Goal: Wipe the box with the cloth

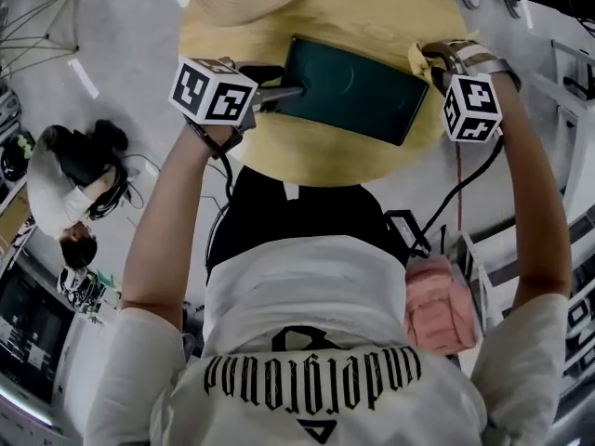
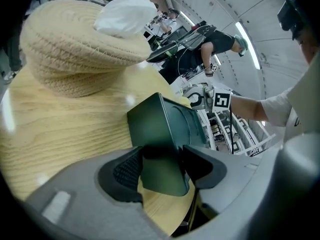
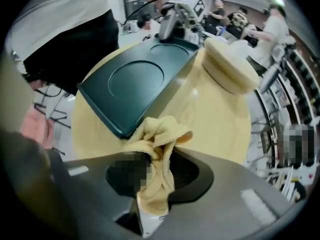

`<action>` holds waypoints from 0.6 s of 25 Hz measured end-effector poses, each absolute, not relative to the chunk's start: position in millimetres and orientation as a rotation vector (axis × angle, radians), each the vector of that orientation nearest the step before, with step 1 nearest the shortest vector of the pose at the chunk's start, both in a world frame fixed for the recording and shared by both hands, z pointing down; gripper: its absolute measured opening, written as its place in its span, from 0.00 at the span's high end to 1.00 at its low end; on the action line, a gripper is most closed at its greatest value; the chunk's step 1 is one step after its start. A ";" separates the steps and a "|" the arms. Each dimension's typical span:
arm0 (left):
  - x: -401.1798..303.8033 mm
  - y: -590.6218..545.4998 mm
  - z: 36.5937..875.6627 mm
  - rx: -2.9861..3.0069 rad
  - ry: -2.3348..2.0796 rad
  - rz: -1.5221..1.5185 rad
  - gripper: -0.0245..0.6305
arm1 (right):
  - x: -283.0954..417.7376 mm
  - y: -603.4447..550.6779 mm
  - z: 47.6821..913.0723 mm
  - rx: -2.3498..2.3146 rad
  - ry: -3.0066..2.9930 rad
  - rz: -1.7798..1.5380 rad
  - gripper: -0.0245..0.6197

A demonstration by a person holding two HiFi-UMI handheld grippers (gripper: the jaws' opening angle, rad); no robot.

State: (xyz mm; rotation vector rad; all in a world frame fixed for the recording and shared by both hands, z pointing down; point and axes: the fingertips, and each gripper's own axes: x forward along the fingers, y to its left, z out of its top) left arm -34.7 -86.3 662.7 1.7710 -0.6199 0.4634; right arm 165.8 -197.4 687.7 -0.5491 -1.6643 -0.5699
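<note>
A flat, dark-green box [image 1: 358,86] lies on a round wooden table [image 1: 307,161], with one end clamped between the jaws of the left tongs [image 2: 162,166]. At the box's opposite end, the right tongs [image 3: 155,174] are clenched on a bunched yellow cloth [image 3: 157,134] that sits against the box's corner. A woven hat [image 2: 75,49] rests beyond the box. The box looks rigid, smooth and light, and will likely slide unless pinned by an edge. The cloth is soft and limp, so it is best gripped as a wad.

Site was a robotics lab or workshop: grey floor [image 1: 121,54], trailing cables [image 1: 444,204], metal equipment racks [image 2: 227,131], monitor [image 1: 28,331] near left, ceiling strip lights [image 2: 253,54].
</note>
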 end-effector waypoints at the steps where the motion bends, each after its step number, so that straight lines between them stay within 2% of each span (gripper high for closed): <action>1: -35.1 -85.6 664.2 1.768 -0.623 0.456 0.56 | 158.5 -197.2 689.2 -0.614 -1.640 -0.620 0.79; 7: -38.3 -86.5 668.5 1.763 -0.651 0.420 0.55 | 80.7 -182.6 697.3 -0.828 -1.634 -0.777 0.80; 15: -38.7 -83.7 668.6 1.750 -0.649 0.382 0.55 | -29.6 -171.5 697.5 -0.828 -1.722 -0.946 0.80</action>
